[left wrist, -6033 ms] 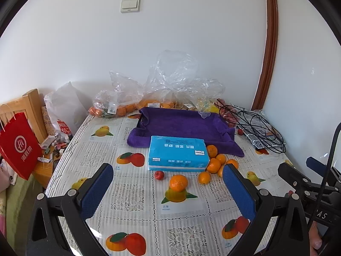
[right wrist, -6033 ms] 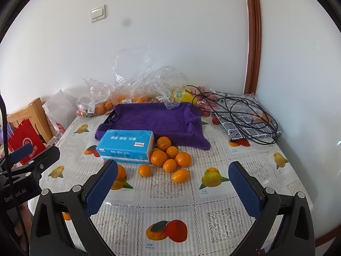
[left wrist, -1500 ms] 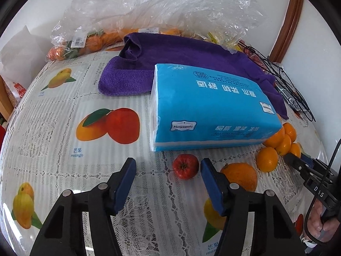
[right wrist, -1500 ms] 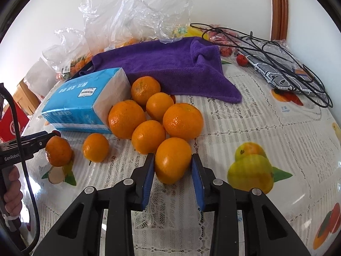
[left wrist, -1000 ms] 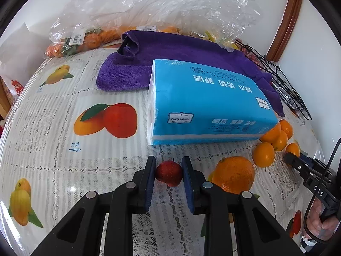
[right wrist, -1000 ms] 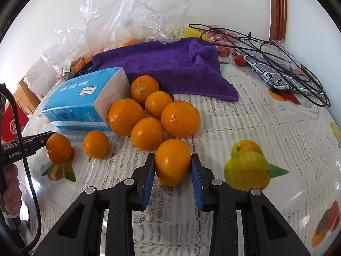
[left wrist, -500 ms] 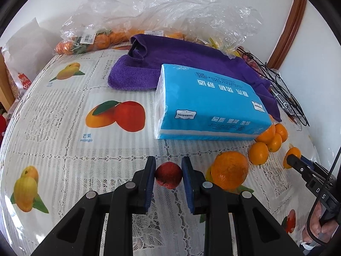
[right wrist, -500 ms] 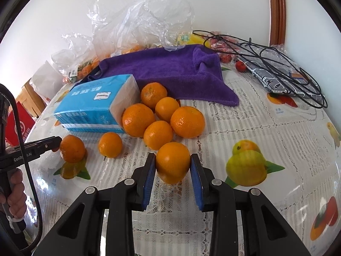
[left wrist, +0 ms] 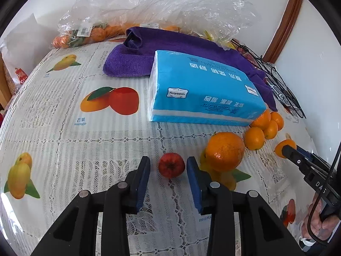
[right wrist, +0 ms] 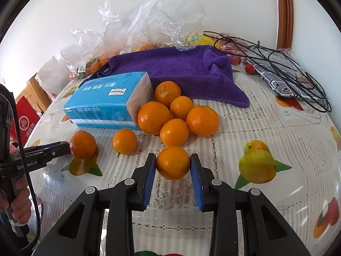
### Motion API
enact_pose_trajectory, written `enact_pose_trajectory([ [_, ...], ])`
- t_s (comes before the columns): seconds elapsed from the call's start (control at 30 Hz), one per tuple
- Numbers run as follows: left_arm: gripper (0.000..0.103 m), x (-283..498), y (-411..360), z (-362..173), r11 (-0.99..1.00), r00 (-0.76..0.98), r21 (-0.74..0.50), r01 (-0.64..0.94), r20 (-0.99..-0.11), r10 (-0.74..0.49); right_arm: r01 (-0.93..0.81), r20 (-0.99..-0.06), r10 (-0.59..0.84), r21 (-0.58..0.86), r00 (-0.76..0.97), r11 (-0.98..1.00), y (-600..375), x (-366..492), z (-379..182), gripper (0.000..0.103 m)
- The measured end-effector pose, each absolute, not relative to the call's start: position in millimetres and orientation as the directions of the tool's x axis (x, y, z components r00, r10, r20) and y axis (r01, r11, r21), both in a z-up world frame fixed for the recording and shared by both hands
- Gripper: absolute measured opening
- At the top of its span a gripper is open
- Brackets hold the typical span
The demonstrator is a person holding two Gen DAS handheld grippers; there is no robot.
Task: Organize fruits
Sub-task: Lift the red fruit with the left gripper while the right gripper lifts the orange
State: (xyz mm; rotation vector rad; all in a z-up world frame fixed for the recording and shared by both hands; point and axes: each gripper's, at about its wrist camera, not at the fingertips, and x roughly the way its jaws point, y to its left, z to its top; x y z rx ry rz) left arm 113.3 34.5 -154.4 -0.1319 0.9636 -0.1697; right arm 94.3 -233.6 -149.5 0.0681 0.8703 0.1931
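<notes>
Open desk [left wrist: 64, 145] lies left of the blue tissue pack [left wrist: 204, 93]. The pack and purple towel [right wrist: 183, 72] block the centre. A cluster of oranges [right wrist: 177, 115] crowds the pack's right end. Cables [right wrist: 283, 68] obstruct the far right corner; plastic bags [right wrist: 149, 21] line the wall.

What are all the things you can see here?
tablecloth: one, white with fruit prints, under everything
tissue pack: one, blue, in the middle
towel: one, purple, behind the tissue pack
oranges: eight loose, orange, in front of and beside the tissue pack
small red fruit: one, red, left of the oranges
plastic bags: several, clear, at the back
cables: a tangle, black, back right
left gripper: black with blue pads, jaws just been opening, small red fruit between them, untouched
right gripper: same colours, shut on one of the oranges
</notes>
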Motion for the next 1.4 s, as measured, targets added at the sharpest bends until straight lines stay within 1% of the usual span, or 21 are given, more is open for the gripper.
enact_pose_trajectory([
  [0.13,0.034,114.4,33.3,-154.6,0.978,0.565,-0.191,0.085,-0.799,-0.206,-0.132,-0.753,0.195,0.143,0.629,0.981,-236.2,93.2,-149.2,0.032],
  [0.27,0.033,115.0,28.8,-153.7,0.983,0.565,-0.158,0.089,-0.805,-0.181,-0.132,-0.752,0.189,0.135,0.631,0.982,-236.7,92.5,-148.2,0.032],
  [0.37,0.027,113.1,28.0,-151.0,0.982,0.569,-0.159,0.100,-0.801,-0.188,-0.131,-0.749,0.187,0.134,0.636,0.982,-236.7,92.1,-146.4,0.032],
  [0.53,0.026,111.1,29.0,-143.5,0.983,0.583,-0.150,0.108,-0.791,-0.185,-0.145,-0.740,0.199,0.137,0.643,0.980,-231.3,93.2,-140.0,0.032],
  [0.6,0.023,110.9,29.7,-143.5,0.982,0.581,-0.150,0.111,-0.792,-0.187,-0.153,-0.735,0.201,0.133,0.648,0.979,-227.9,94.1,-136.9,0.032],
  [0.77,0.021,105.6,36.5,-143.1,0.979,0.589,-0.180,0.097,-0.782,-0.202,-0.168,-0.731,0.206,0.126,0.650,0.978,-220.0,93.7,-133.4,0.032],
  [0.93,0.022,103.8,38.8,-145.1,0.975,0.582,-0.197,0.100,-0.783,-0.218,-0.175,-0.732,0.207,0.121,0.649,0.977,-215.6,91.4,-131.9,0.032],
  [1.07,0.024,106.4,37.6,-150.5,0.973,0.569,-0.209,0.093,-0.791,-0.224,-0.169,-0.734,0.205,0.124,0.648,0.978,-216.3,90.7,-132.4,0.032],
  [1.23,0.024,105.8,33.8,-154.7,0.977,0.577,-0.190,0.099,-0.789,-0.212,-0.162,-0.736,0.201,0.125,0.647,0.979,-219.6,89.5,-134.2,0.032],
  [1.4,0.024,103.5,33.5,-145.8,0.977,0.596,-0.183,0.106,-0.775,-0.210,-0.157,-0.735,0.206,0.136,0.646,0.978,-221.5,89.8,-134.5,0.032],
])
